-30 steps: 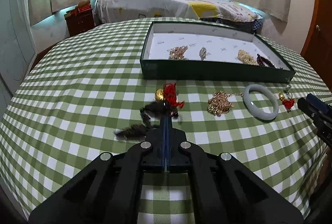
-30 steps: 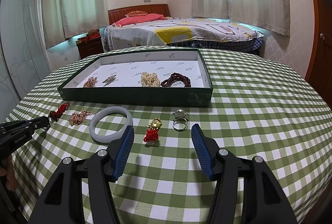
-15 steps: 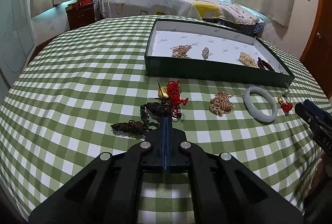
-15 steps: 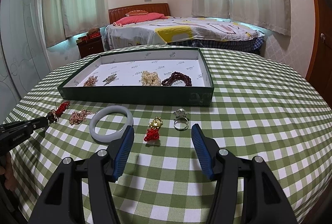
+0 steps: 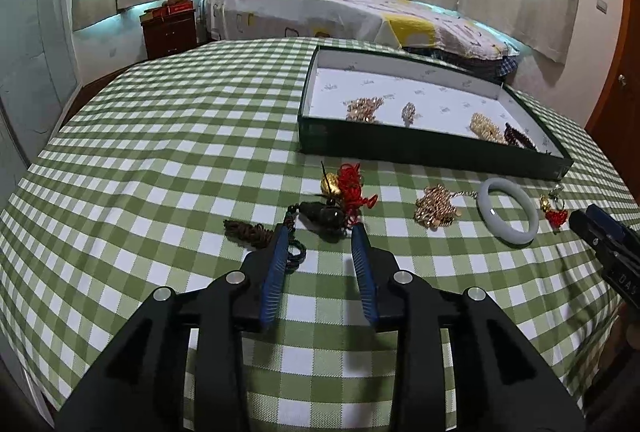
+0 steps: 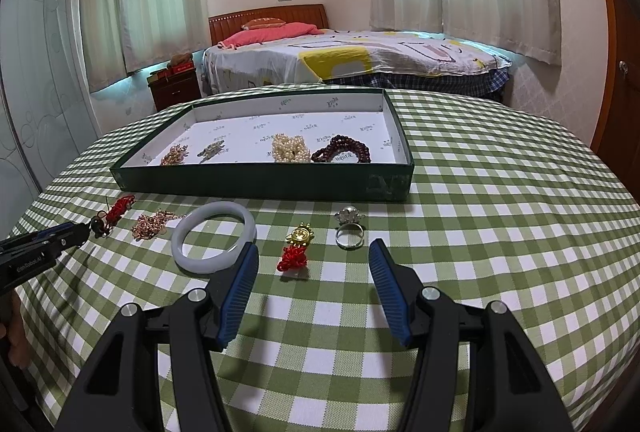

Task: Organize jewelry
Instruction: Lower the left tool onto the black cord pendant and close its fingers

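My left gripper (image 5: 321,230) hovers low over the checked cloth, its jaws opening. A dark pendant (image 5: 325,217) with a brown tassel (image 5: 247,232) lies on the cloth at the fingertips, and the pads do not press on it. Just beyond lies a red cord with a gold charm (image 5: 347,183). My right gripper (image 6: 314,251) stands open. A small gold charm on a red knot (image 6: 298,248) lies on the cloth between and just ahead of its tips. A silver ring (image 6: 349,229) sits to the right of that charm, a white bangle (image 6: 214,237) to the left.
A dark green tray (image 6: 260,185) with white lining stands behind the loose pieces and holds several items, among them pearls (image 6: 291,149) and dark red beads (image 6: 341,152). A gold chain (image 5: 434,208) lies between the two grippers. A bed and a nightstand stand beyond the table.
The left gripper's jaws, shut on the dark pendant's cord before, have parted, and the pendant rests on the cloth. The right gripper has kept still.
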The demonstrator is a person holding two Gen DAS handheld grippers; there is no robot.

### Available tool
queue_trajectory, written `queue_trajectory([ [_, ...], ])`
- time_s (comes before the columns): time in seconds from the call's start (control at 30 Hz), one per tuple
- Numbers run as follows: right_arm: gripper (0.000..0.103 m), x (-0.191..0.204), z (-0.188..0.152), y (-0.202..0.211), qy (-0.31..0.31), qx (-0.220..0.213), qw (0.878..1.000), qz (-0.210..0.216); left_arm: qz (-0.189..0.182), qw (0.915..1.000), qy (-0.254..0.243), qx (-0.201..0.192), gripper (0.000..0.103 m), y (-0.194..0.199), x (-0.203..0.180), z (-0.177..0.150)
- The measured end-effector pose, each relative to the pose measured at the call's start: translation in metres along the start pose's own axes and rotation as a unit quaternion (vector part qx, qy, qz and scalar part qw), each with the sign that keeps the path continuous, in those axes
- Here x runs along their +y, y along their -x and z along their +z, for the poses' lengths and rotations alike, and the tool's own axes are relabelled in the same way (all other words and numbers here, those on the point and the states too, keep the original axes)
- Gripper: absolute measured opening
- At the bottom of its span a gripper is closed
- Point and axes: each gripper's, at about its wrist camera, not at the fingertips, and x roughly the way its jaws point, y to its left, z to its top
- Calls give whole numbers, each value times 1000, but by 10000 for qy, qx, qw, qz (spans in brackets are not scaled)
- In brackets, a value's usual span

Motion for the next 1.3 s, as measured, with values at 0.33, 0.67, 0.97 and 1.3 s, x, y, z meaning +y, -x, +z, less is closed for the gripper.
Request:
queue_trajectory([
  [0.33,57,1,0,0,1,-2,10000,-2,203,9995,114,215,51,-8,9,-3],
  [0.67,57,1,0,-1,4,16,10000,-1,109,9997,42,191,14,-16,9,-1],
  [0.97,57,1,-1,-2,20,31,10000,0,-84,9996,210,196,5,-18,13,-1],
  [1.3,57,1,-2,-5,4,62,10000,14,85,9992,380,108,45,-11,19,5],
])
